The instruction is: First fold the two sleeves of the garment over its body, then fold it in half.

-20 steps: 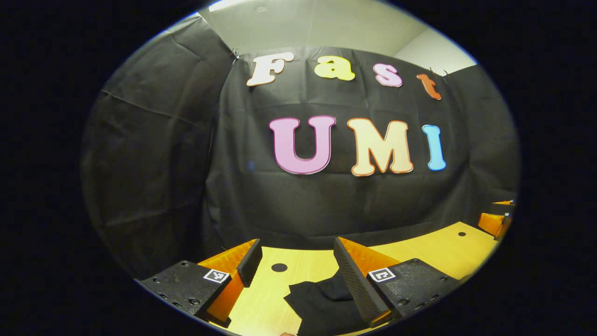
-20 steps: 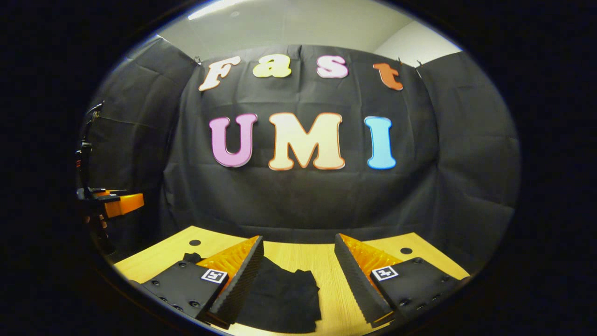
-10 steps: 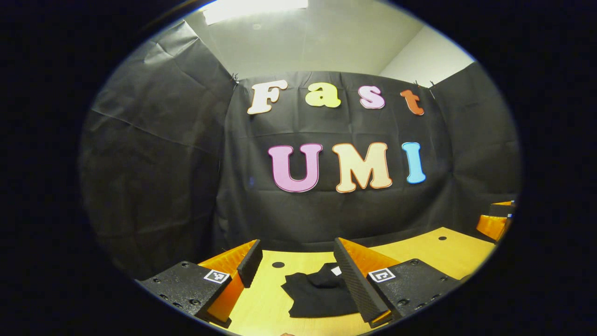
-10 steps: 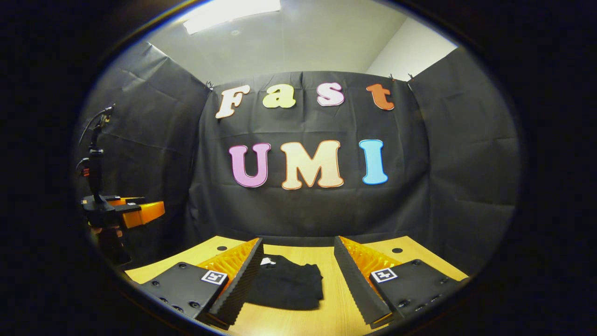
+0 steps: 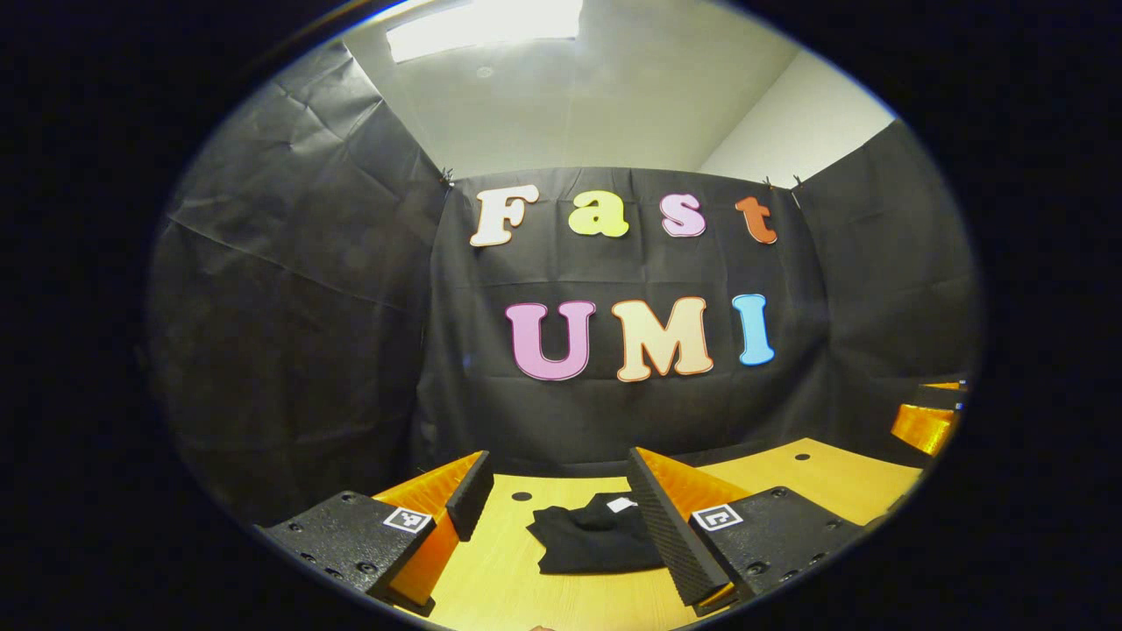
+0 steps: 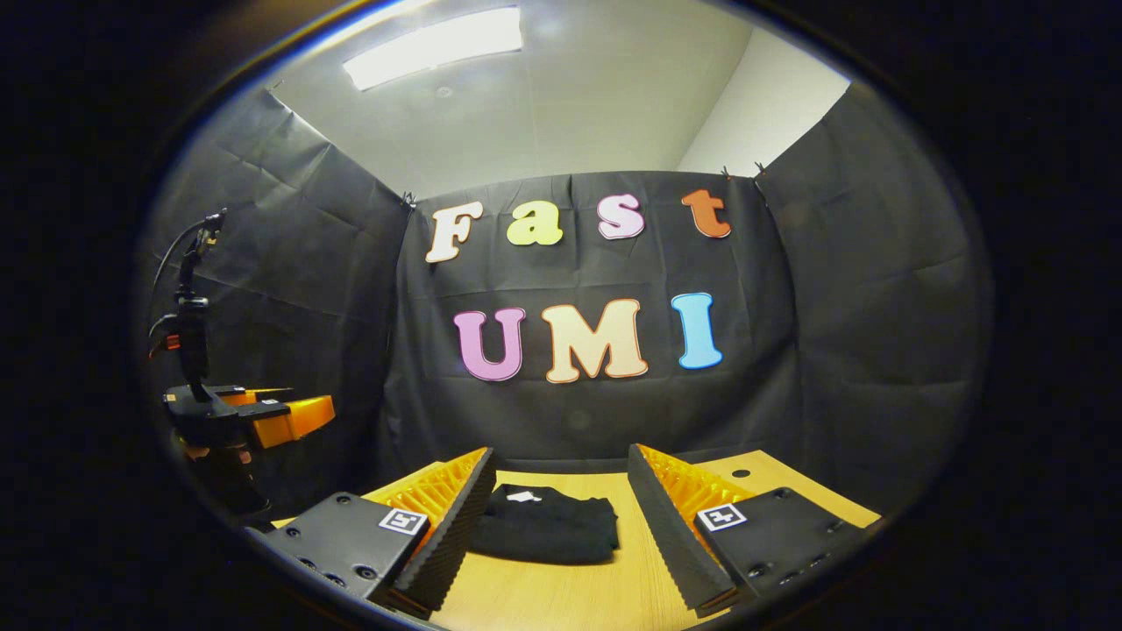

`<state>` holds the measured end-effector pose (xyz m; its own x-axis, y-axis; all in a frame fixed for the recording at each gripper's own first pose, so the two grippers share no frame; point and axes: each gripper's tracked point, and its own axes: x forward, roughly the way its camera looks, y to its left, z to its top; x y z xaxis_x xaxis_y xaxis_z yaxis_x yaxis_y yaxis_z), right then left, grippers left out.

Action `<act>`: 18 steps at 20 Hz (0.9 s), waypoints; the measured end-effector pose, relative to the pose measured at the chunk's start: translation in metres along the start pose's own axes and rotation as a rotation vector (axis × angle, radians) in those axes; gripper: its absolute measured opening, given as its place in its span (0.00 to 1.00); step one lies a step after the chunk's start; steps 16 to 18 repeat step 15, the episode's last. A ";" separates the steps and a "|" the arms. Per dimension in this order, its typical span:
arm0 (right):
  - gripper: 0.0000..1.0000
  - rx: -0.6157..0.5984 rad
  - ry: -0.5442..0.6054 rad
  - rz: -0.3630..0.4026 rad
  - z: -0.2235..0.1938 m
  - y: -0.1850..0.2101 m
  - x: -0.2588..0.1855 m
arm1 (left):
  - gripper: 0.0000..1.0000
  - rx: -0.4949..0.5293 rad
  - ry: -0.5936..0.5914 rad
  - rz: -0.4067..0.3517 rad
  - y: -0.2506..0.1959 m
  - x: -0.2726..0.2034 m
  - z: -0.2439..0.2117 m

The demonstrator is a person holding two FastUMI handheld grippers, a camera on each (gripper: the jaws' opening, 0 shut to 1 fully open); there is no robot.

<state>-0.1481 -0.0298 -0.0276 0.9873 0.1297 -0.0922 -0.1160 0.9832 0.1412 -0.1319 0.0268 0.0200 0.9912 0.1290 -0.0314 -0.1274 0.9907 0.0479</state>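
A black garment [image 5: 596,543] lies folded into a small compact bundle on the wooden table [image 5: 526,587], a white tag on its far edge. In the left gripper view my left gripper [image 5: 561,495] is open above and short of it, nothing between its fingers. In the right gripper view the same garment [image 6: 548,530] lies flat ahead, and my right gripper [image 6: 561,491] is open and apart from it. The left gripper [image 6: 263,416] also appears at the left edge of the right gripper view, held up over the table side. The right gripper [image 5: 929,421] peeks in at the right edge of the left gripper view.
The table [image 6: 561,596] has small round holes [image 5: 521,496] near its far edge. Black cloth walls close the booth behind and on both sides. A cable stand [image 6: 188,298] rises at the left of the right gripper view.
Both grippers have drawn back and up from the garment, which now looks smaller and farther off. The garment stays folded where it lay.
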 end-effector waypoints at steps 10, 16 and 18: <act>0.94 0.013 -0.047 0.020 0.019 0.004 -0.026 | 0.92 0.010 -0.043 -0.025 -0.008 -0.020 0.027; 0.94 0.014 -0.069 0.029 0.022 0.006 -0.030 | 0.93 0.025 -0.049 -0.039 -0.012 -0.028 0.028; 0.94 0.014 -0.069 0.029 0.022 0.006 -0.030 | 0.93 0.025 -0.049 -0.039 -0.012 -0.028 0.028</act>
